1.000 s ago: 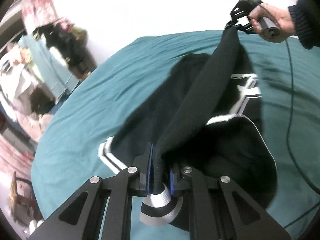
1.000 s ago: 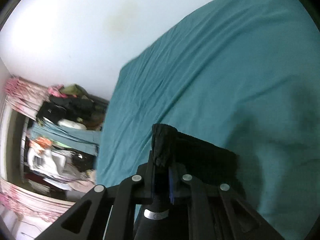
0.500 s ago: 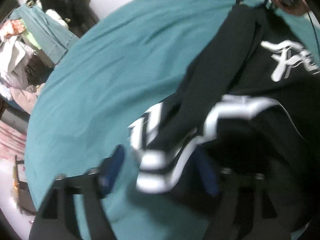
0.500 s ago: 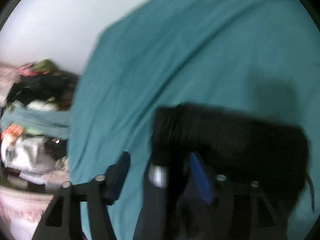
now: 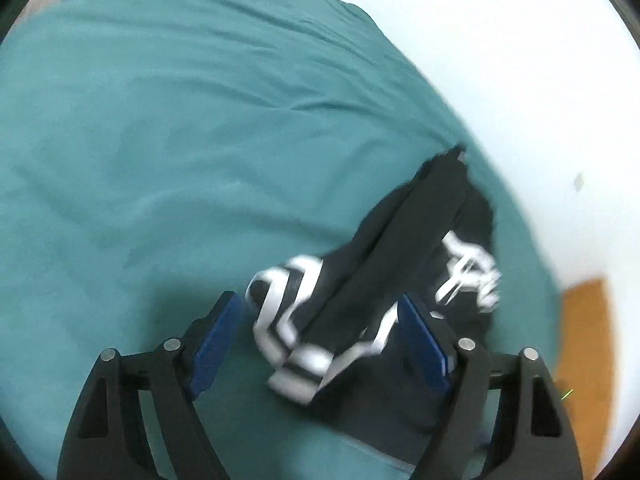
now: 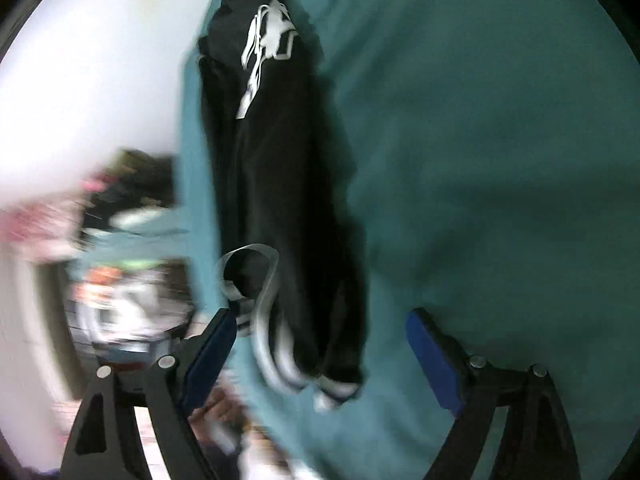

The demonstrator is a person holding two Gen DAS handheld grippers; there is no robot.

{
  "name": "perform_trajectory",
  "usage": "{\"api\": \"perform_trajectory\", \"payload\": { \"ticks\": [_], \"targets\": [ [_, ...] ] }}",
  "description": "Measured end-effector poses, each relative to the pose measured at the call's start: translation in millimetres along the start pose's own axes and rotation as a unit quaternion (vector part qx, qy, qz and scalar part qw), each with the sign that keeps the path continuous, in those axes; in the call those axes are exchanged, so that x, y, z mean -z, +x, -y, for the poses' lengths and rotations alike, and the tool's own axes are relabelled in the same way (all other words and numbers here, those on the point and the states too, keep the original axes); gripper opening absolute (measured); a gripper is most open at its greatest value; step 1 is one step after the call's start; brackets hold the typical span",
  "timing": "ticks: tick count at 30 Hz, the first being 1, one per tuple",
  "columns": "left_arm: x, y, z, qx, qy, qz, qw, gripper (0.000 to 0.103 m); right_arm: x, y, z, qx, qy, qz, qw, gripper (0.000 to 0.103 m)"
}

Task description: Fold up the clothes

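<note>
A black garment with white stripes and a white print [image 5: 404, 256] lies bunched in a long strip on the teal bedsheet [image 5: 160, 128]. My left gripper [image 5: 320, 312] is open just above its striped end, pads apart and not pressing the cloth. In the right wrist view the same garment [image 6: 276, 168] stretches away along the bed's left edge, its white print at the far end. My right gripper [image 6: 318, 332] is open and its jaws are still opening, with the striped near end lying between the fingers but not gripped.
The teal sheet [image 6: 500, 140] spreads wide to the right of the garment. A white wall [image 5: 500, 40] borders the bed. Blurred piles of clothes and clutter [image 6: 120, 248] lie past the bed's left edge. An orange-brown patch of floor [image 5: 588, 340] shows at right.
Both grippers were shut on the garment a second ago and have opened, dropping it onto the bed. Both views have swung and rolled, and the right one has travelled far.
</note>
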State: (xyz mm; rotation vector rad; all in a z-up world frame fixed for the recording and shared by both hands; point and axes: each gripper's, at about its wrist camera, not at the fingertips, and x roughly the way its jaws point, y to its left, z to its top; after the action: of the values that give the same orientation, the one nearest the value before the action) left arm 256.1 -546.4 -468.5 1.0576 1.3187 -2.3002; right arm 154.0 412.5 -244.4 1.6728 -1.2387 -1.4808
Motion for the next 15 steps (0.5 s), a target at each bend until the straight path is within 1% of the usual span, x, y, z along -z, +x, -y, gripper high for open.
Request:
{"api": "perform_trajectory", "payload": {
  "ticks": [1,2,3,4,5,6,7,8,9,10,11,12,13,14,15],
  "targets": [
    [-3,3,-6,0.021,-0.011,-0.006,0.9997,0.082,1,7,4,-0.017,0.002,-0.001,1.0,0.087],
    [-8,13,-20,0.069,-0.044,-0.03,0.9962,0.082,3,12,8,-0.022,0.002,0.004,1.0,0.087],
    [-11,23,-33,0.111,-0.084,-0.05,0.989,0.082,2,19,10,-0.042,0.002,0.007,0.999,0.086],
    [-11,34,-44,0.15,-0.125,-0.069,0.9784,0.082,1,27,12,-0.065,0.003,0.009,0.998,0.085],
    [-8,51,-58,0.215,-0.173,-0.099,0.9559,0.082,-1,36,12,-0.087,0.013,0.008,0.996,0.085],
    [-6,61,-61,0.239,-0.189,-0.111,0.9459,0.082,-3,42,13,-0.104,0.021,0.006,0.994,0.085],
    [-5,71,-63,0.256,-0.2,-0.121,0.9379,0.082,-4,47,14,-0.12,0.028,0.003,0.992,0.085],
    [-3,80,-66,0.273,-0.211,-0.131,0.9293,0.082,-4,51,16,-0.12,0.033,0.009,0.992,0.083],
    [-3,87,-63,0.284,-0.215,-0.139,0.924,0.082,-3,54,18,-0.118,0.038,0.017,0.992,0.072],
    [-3,92,-61,0.292,-0.218,-0.148,0.9194,0.079,-2,59,20,-0.113,0.044,0.022,0.992,0.063],
    [-1,100,-57,0.3,-0.228,-0.167,0.9113,0.075,0,64,22,-0.107,0.05,0.026,0.993,0.036],
    [1,109,-53,0.307,-0.238,-0.187,0.9021,0.056,8,80,23,-0.107,0.059,0.021,0.992,0.004],
    [2,117,-49,0.315,-0.249,-0.207,0.8924,0.019,13,87,22,-0.106,0.065,0.025,0.992,0.005],
    [9,128,-42,0.309,-0.253,-0.243,0.8841,0.005,16,88,21,-0.113,0.075,0.039,0.99,0.005],
    [13,129,-37,0.305,-0.246,-0.262,0.8819,0.006,20,89,20,-0.122,0.084,0.054,0.987,0.005]
  ]
}}
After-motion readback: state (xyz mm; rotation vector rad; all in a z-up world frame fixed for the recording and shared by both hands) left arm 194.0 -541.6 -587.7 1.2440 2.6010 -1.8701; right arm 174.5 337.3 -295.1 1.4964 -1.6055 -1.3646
